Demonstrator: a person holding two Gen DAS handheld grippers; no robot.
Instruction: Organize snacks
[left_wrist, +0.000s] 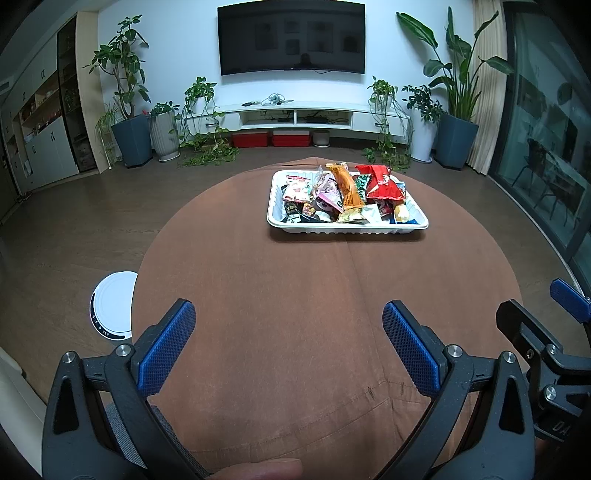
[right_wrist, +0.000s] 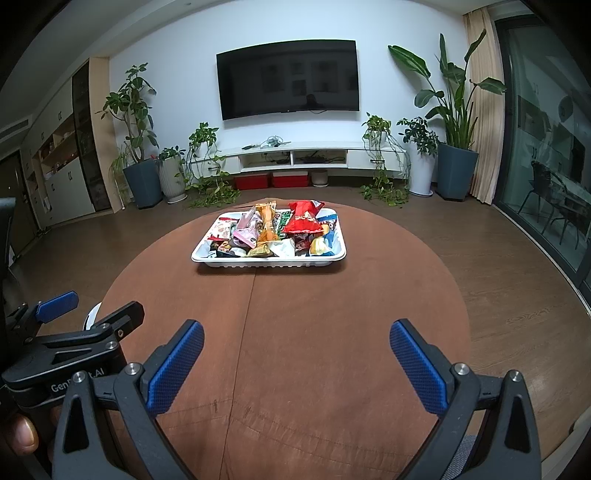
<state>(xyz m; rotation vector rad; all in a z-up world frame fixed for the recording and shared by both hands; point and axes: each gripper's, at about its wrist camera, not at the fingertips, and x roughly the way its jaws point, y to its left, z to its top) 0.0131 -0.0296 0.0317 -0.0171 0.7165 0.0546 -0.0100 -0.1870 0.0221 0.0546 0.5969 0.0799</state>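
Observation:
A white plastic tray (left_wrist: 347, 228) stands at the far side of a round table with a brown cloth (left_wrist: 295, 314). It is piled with several snack packs, among them a red bag (left_wrist: 382, 182), an orange pack (left_wrist: 347, 186) and a pink pack (left_wrist: 325, 188). The tray also shows in the right wrist view (right_wrist: 269, 260), with the red bag (right_wrist: 303, 221) on top. My left gripper (left_wrist: 289, 314) is open and empty over the near part of the table. My right gripper (right_wrist: 297, 334) is open and empty beside it, well short of the tray.
A white round robot vacuum (left_wrist: 112, 310) sits on the wooden floor left of the table. A TV (left_wrist: 291, 37), a low white cabinet (left_wrist: 295, 116) and potted plants (left_wrist: 129, 110) line the far wall. Glass doors (left_wrist: 546, 147) are at the right.

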